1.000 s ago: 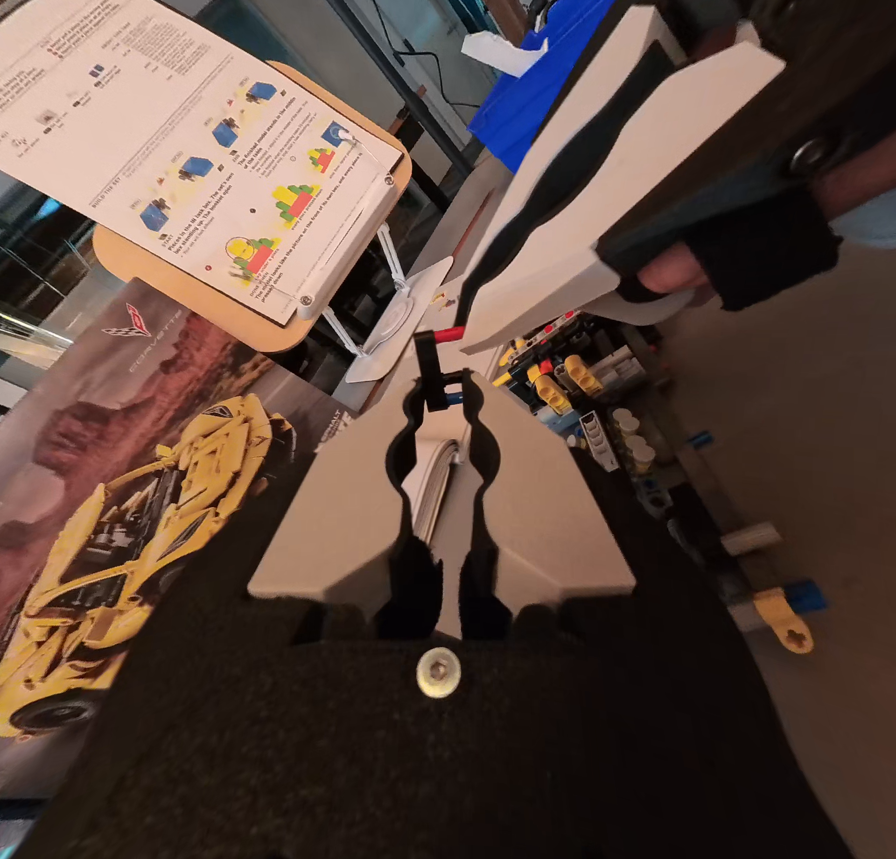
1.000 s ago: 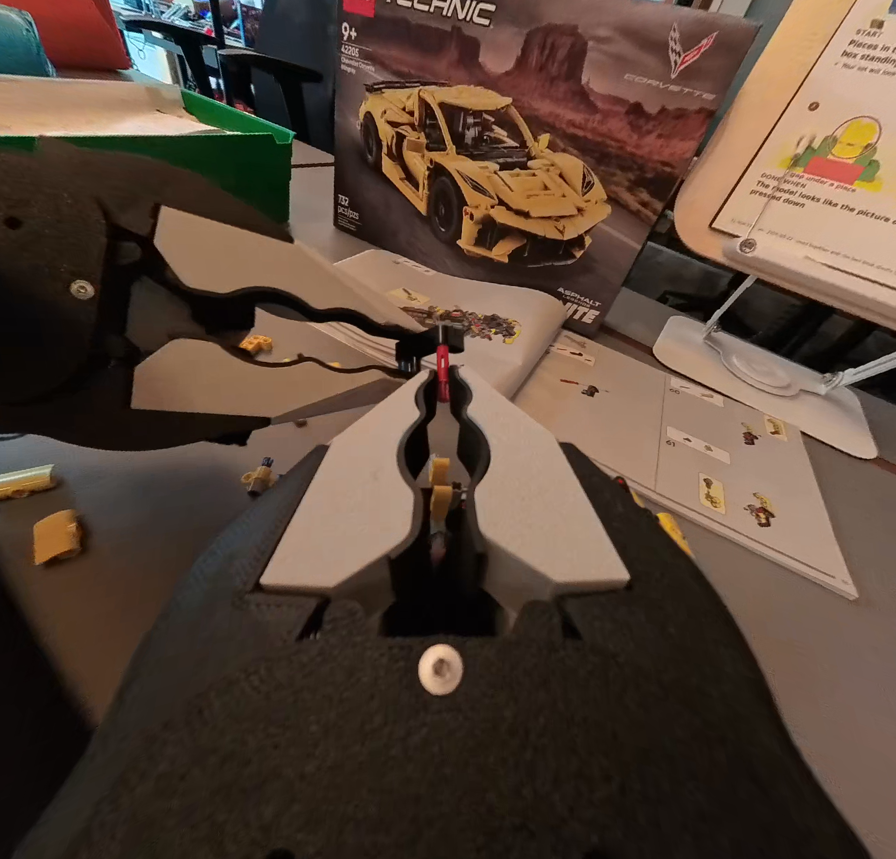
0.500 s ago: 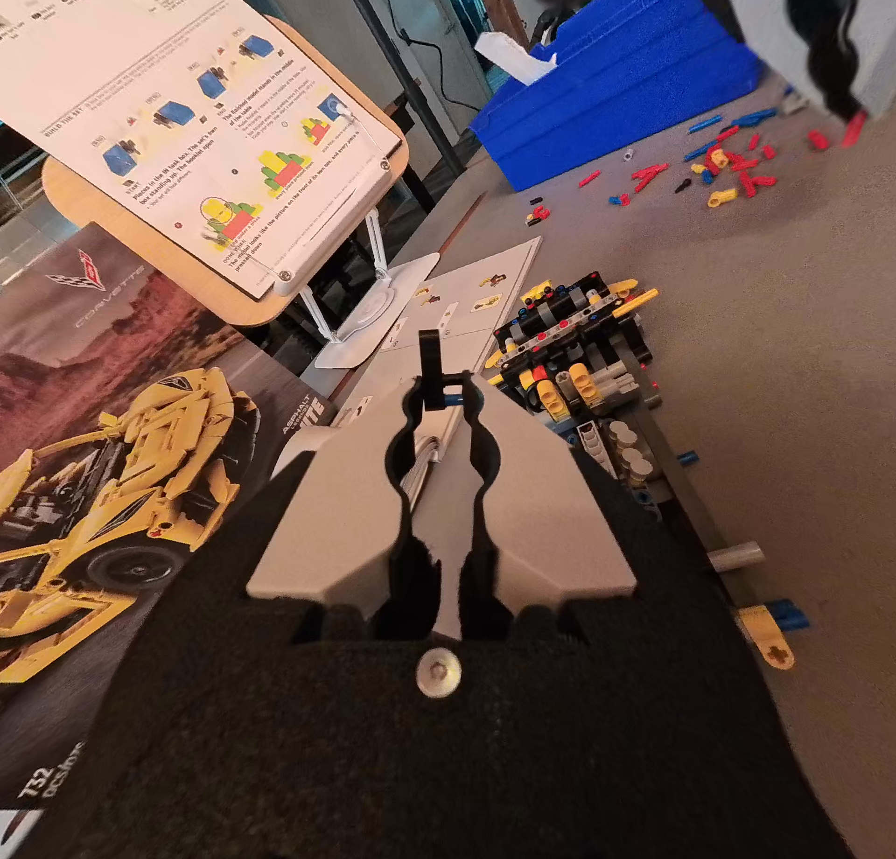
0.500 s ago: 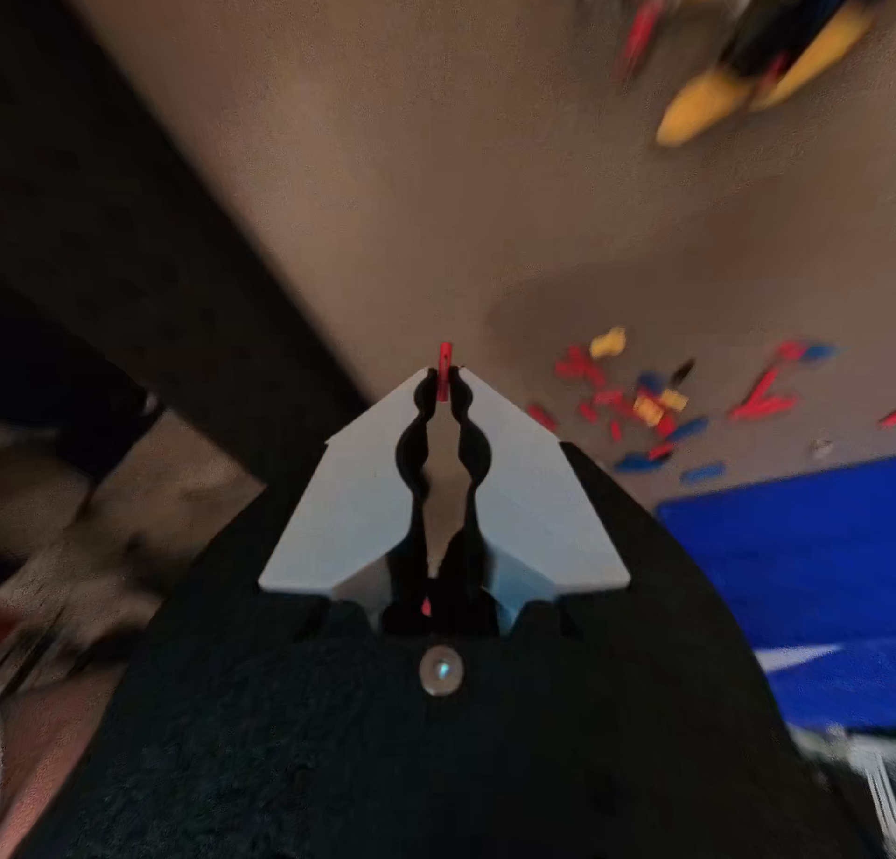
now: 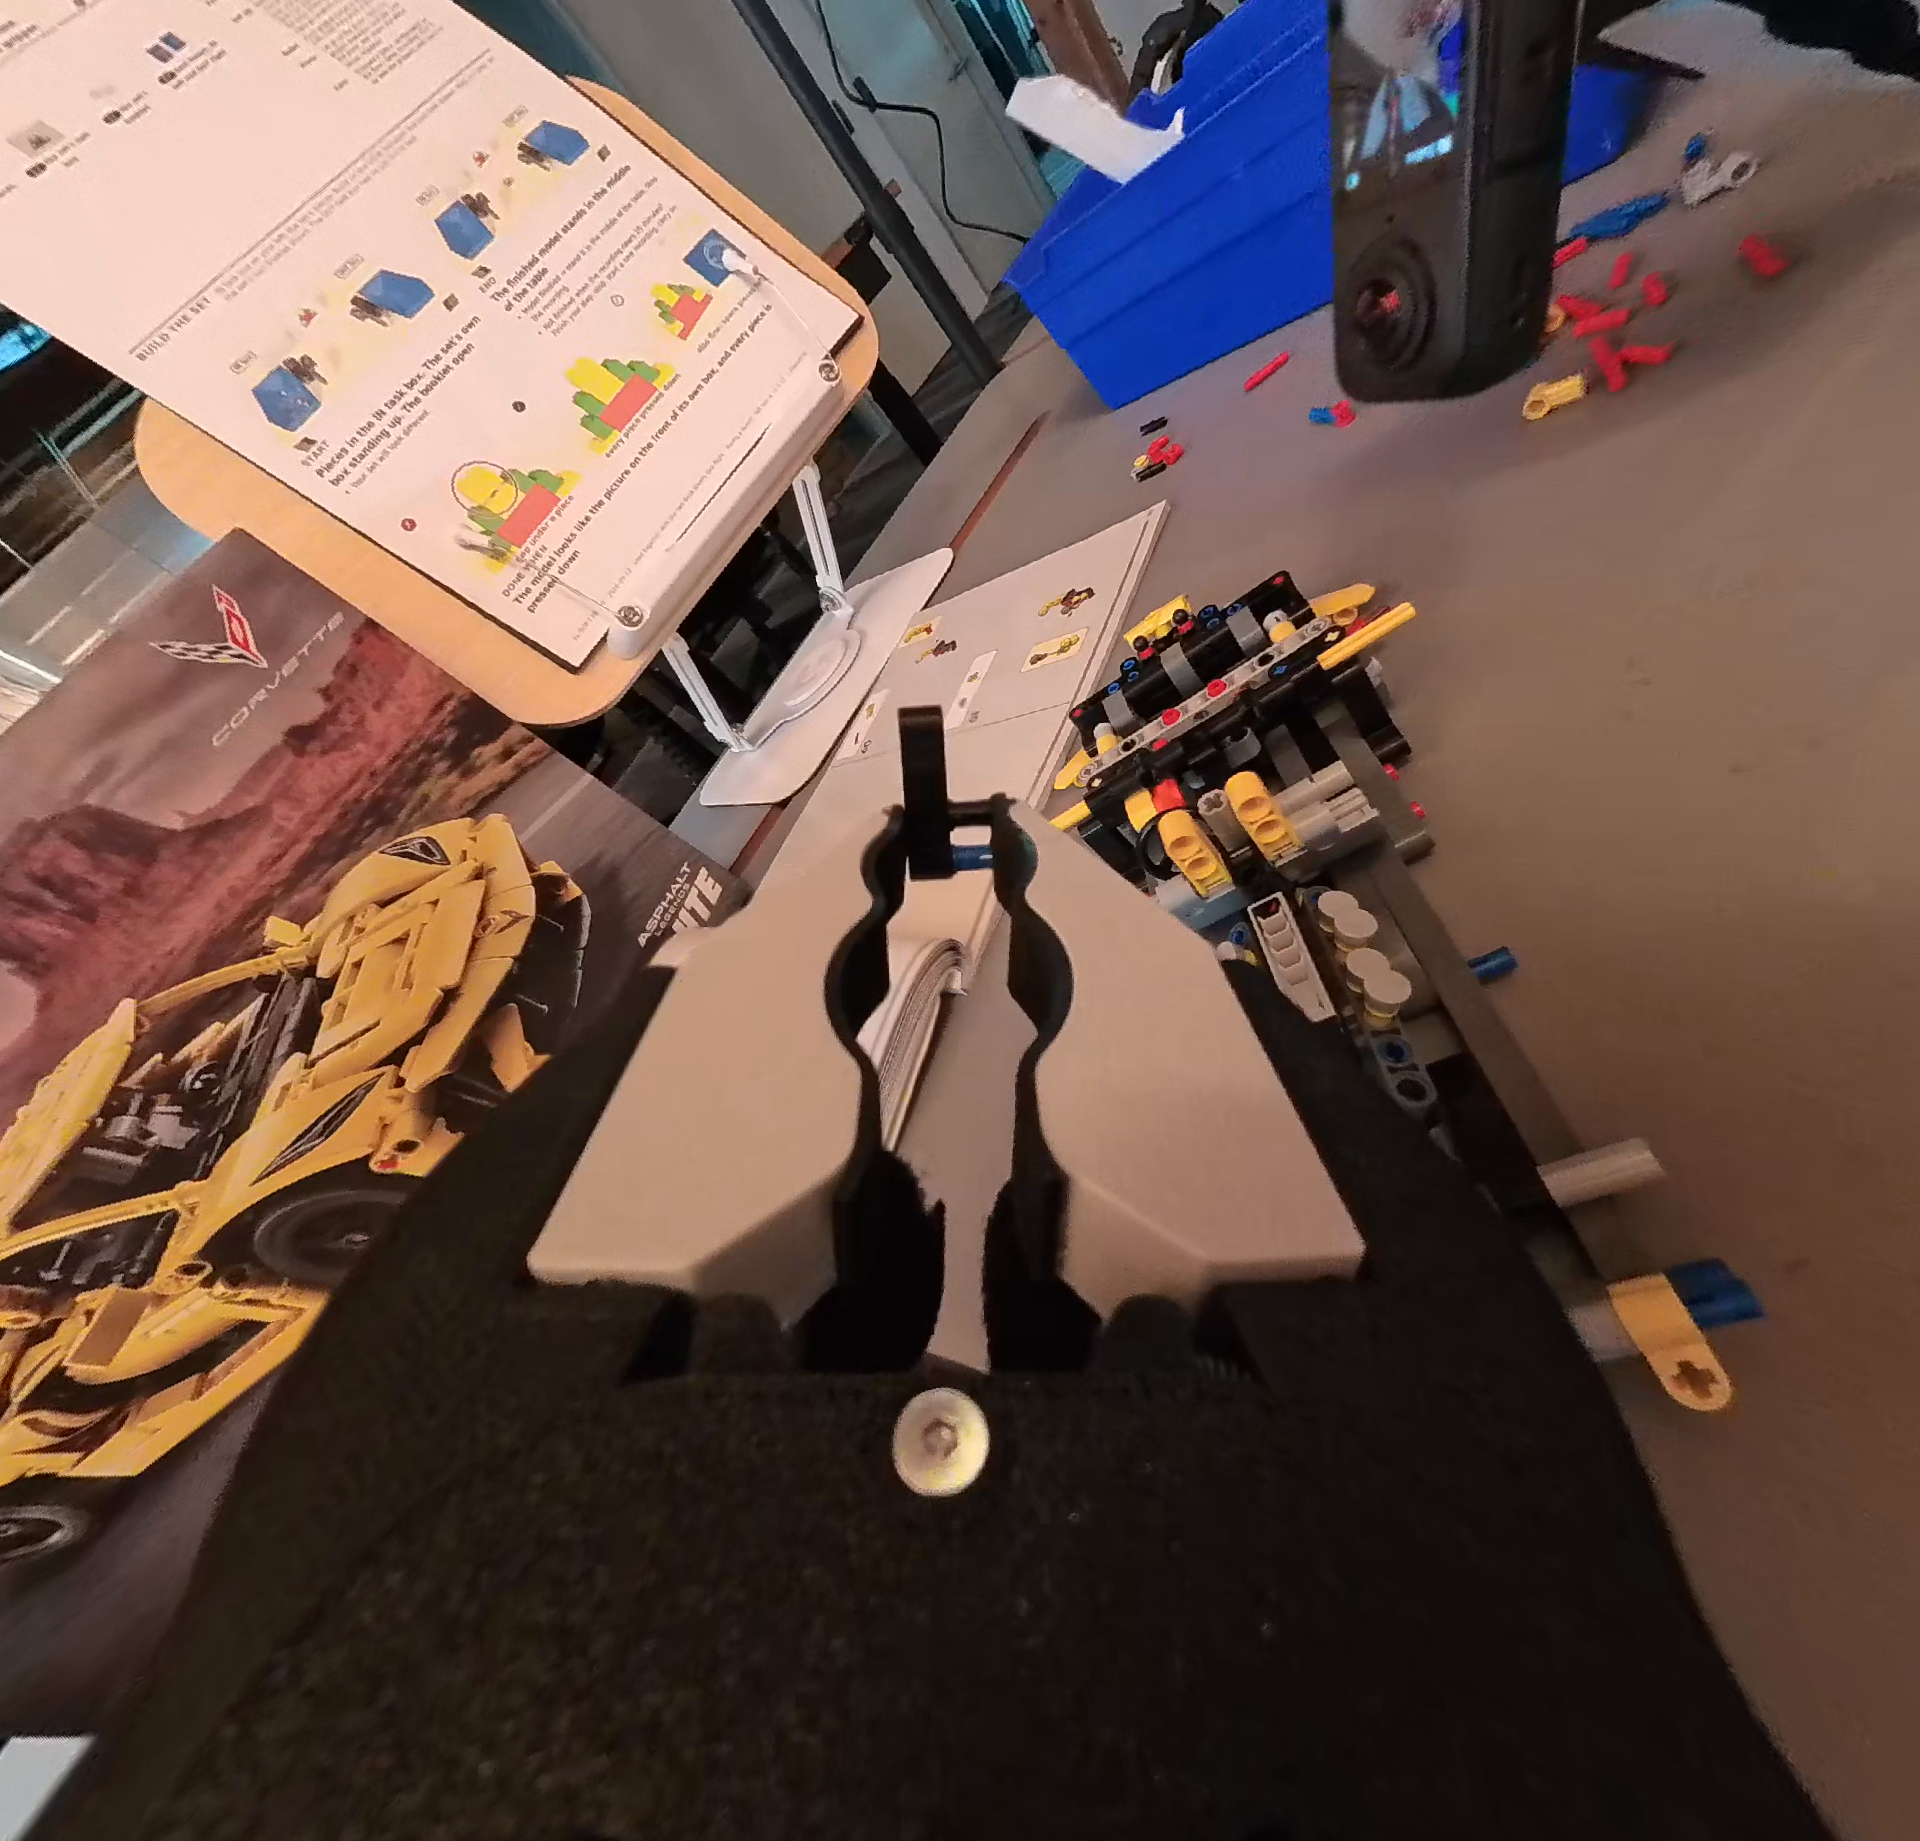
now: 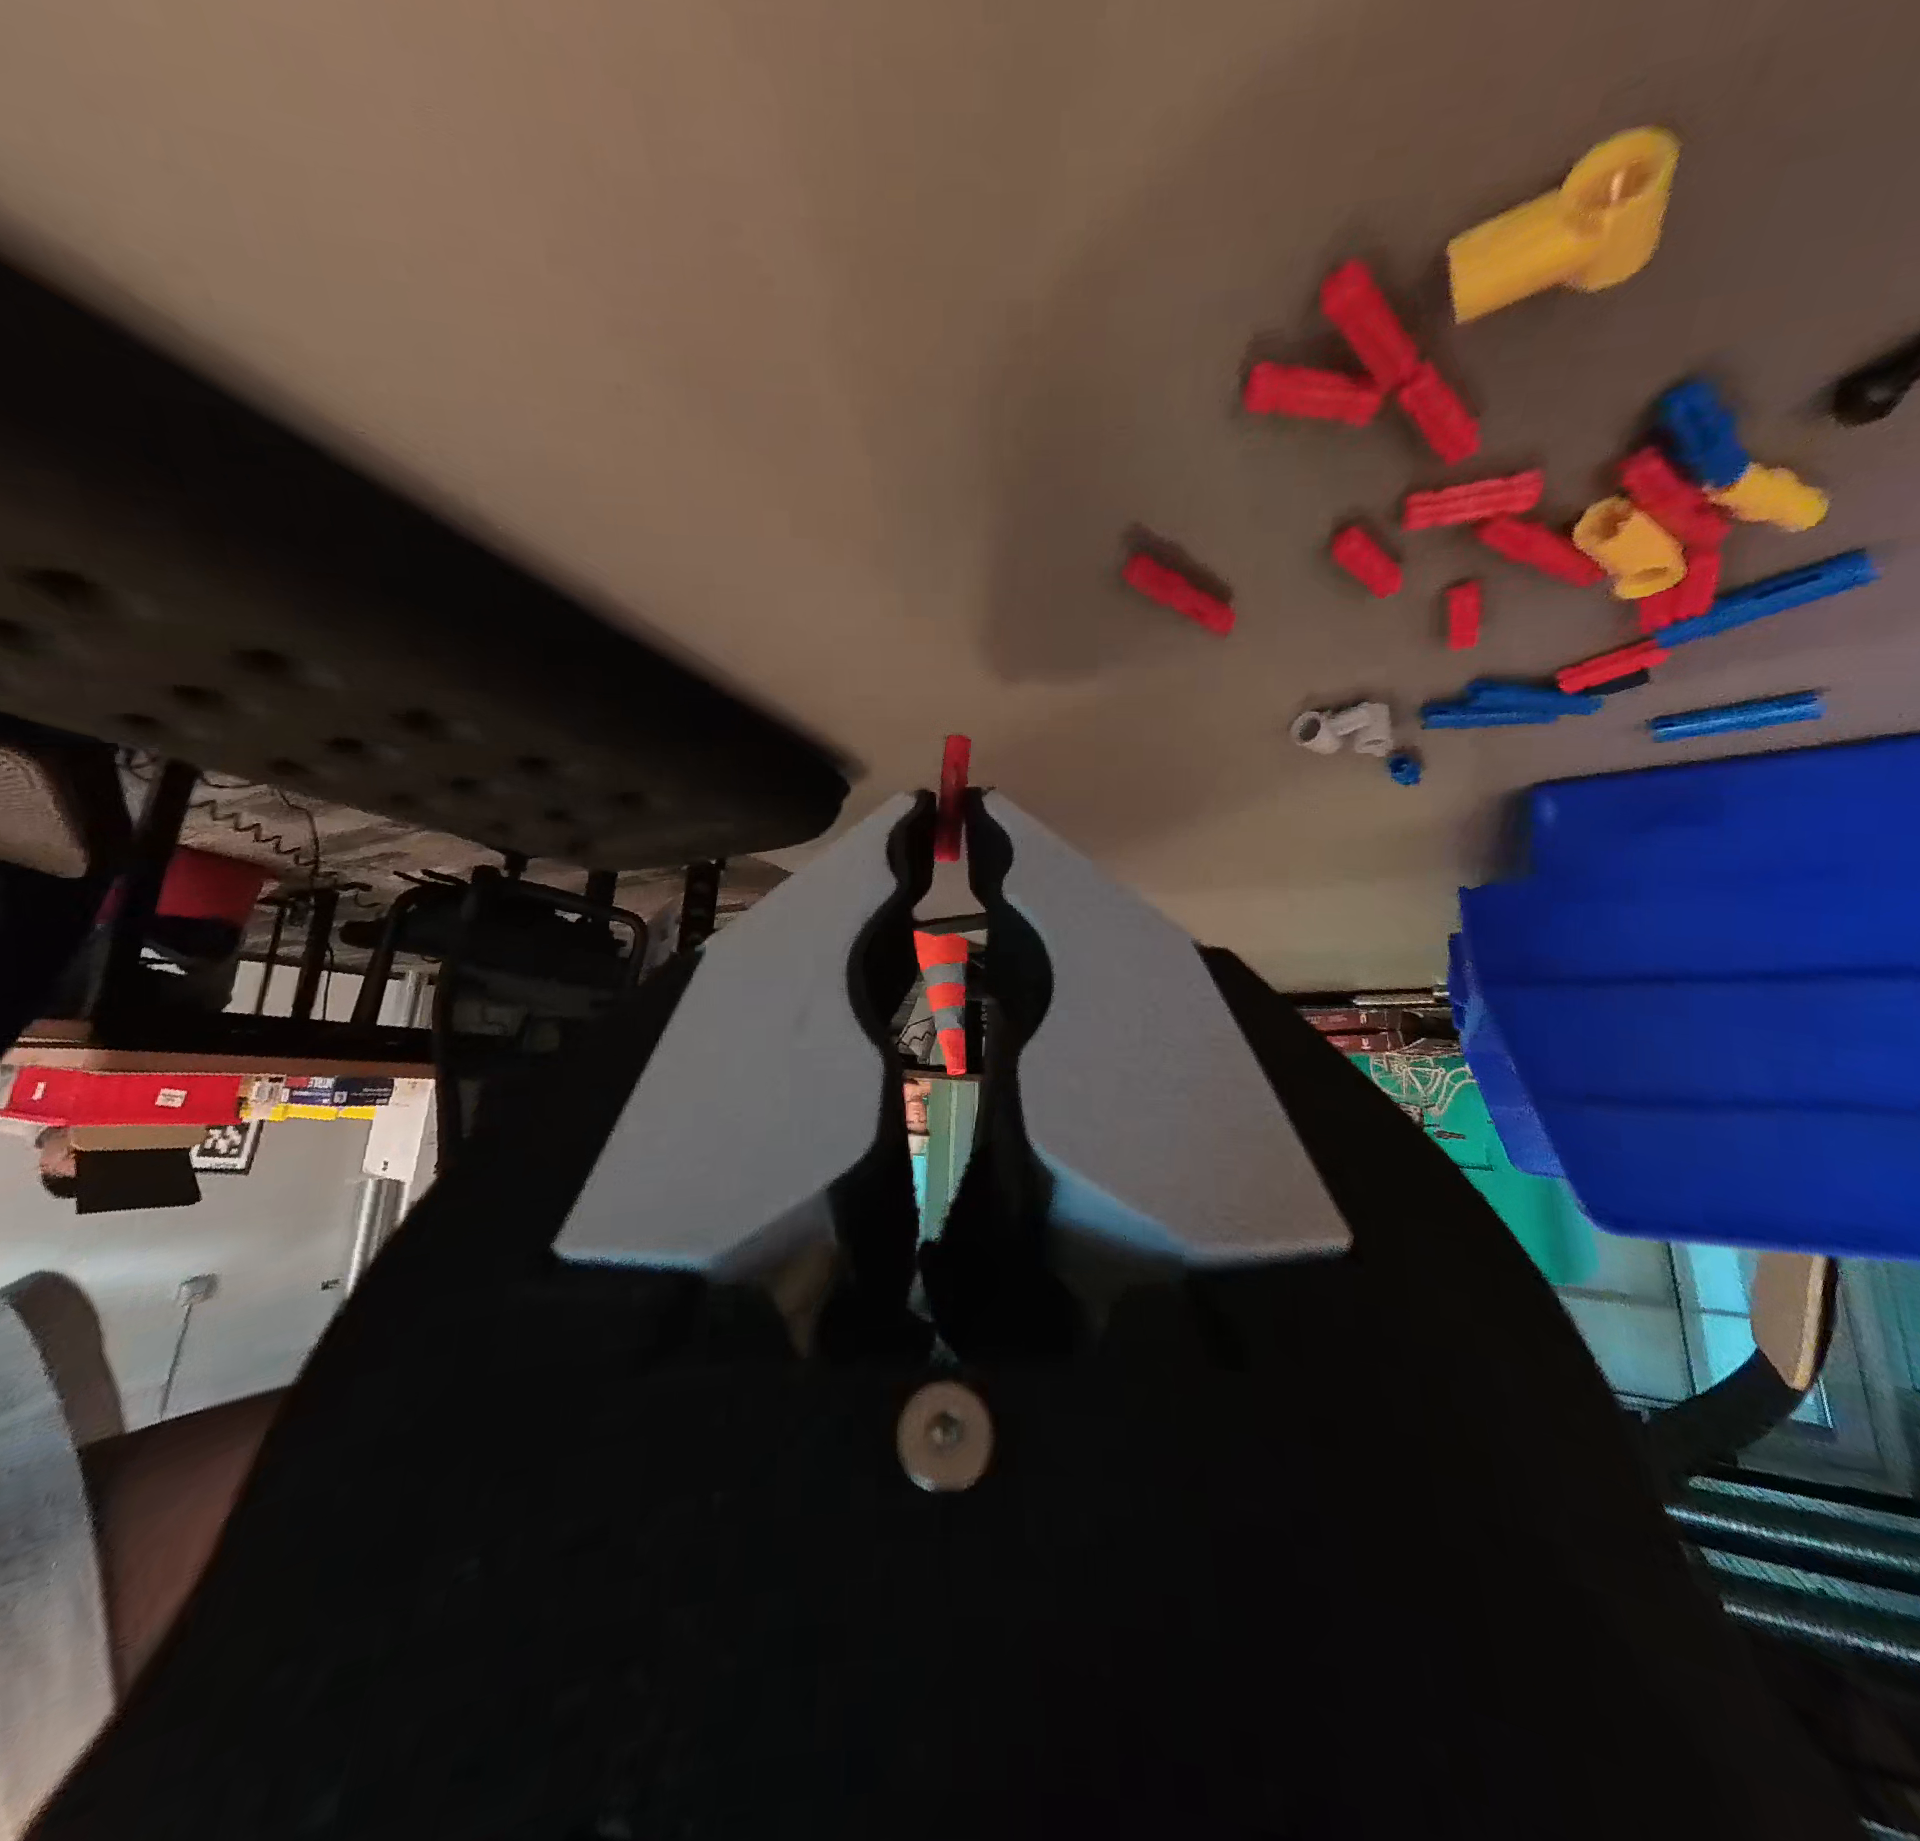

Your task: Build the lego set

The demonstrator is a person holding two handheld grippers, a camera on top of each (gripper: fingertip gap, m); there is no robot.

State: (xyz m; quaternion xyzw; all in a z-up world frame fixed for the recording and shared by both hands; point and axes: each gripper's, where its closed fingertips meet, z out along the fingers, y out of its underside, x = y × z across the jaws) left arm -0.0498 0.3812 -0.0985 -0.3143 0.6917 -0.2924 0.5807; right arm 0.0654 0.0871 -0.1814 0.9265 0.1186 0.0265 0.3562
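The left gripper (image 5: pixel 948 835) is pinched nearly closed on a small black piece (image 5: pixel 923 794) with a blue pin through it — the piece stands up out of the fingertips, held above the open instruction booklet (image 5: pixel 1023 648). Just to its right, on the grey table (image 5: pixel 1662 752), sits the half-built model (image 5: pixel 1236 742), a black and grey frame with yellow, red and blue parts. To the left stands the set's box (image 5: pixel 260 960) with its yellow car picture, and behind it a printed sheet (image 5: pixel 343 233) rests on a wooden stand (image 5: pixel 582 690). A dark camera body (image 5: pixel 1444 160) hangs in at the upper right, in front of a blue bin (image 5: pixel 1195 233).

The right gripper (image 6: pixel 948 804) is turned over, so its view shows the table upside down. Its jaws are closed tight on a thin red pin (image 6: pixel 952 794), which pokes out past the tips close to the tabletop. Off to the side lies a scatter of loose pieces (image 6: pixel 1538 503) — red, blue and yellow — near the blue bin's corner (image 6: pixel 1704 981), well apart from the pin.
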